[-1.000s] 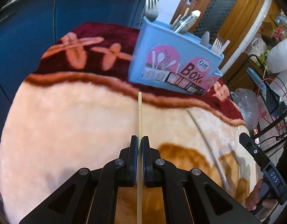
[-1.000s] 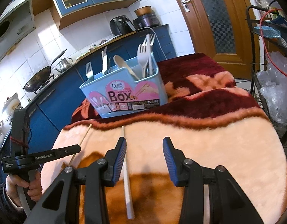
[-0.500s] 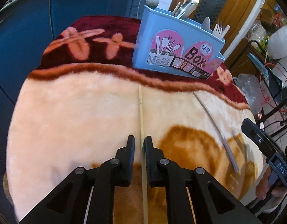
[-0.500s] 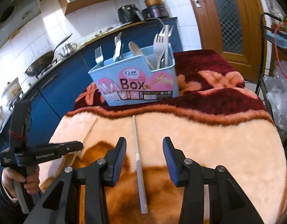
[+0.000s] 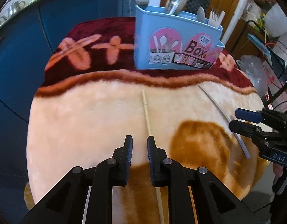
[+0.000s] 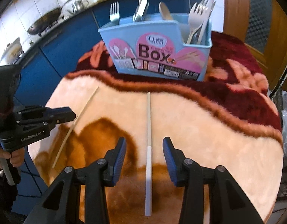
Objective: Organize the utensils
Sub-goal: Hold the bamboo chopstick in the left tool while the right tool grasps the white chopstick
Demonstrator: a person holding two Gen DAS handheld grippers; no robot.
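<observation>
A thin wooden chopstick (image 5: pixel 146 110) lies on the plush blanket and runs toward the blue utensil box (image 5: pixel 173 46). My left gripper (image 5: pixel 139 138) is just above it with jaws opening. The gap holds nothing, and the stick passes under the right-hand finger. A white chopstick (image 6: pixel 148 112) lies lengthwise between the fingers of my right gripper (image 6: pixel 144 140), which is open with the pads clear of it. The box (image 6: pixel 156 56) holds forks, spoons and a knife. The right wrist view also shows the wooden chopstick (image 6: pixel 83 110) beside the left gripper (image 6: pixel 73 114).
The cream, brown and maroon blanket (image 6: pixel 218 130) covers a small round table. Blue kitchen cabinets (image 5: pixel 16 65) stand behind it on the left, a wooden door (image 6: pixel 255 18) behind on the right. A wire rack with plastic bags (image 5: pixel 259 69) is by the table's right edge.
My left gripper's jaws have parted and let go of the wooden chopstick, which now rests on the blanket. My right gripper shifted sideways until the white chopstick lay between its fingers.
</observation>
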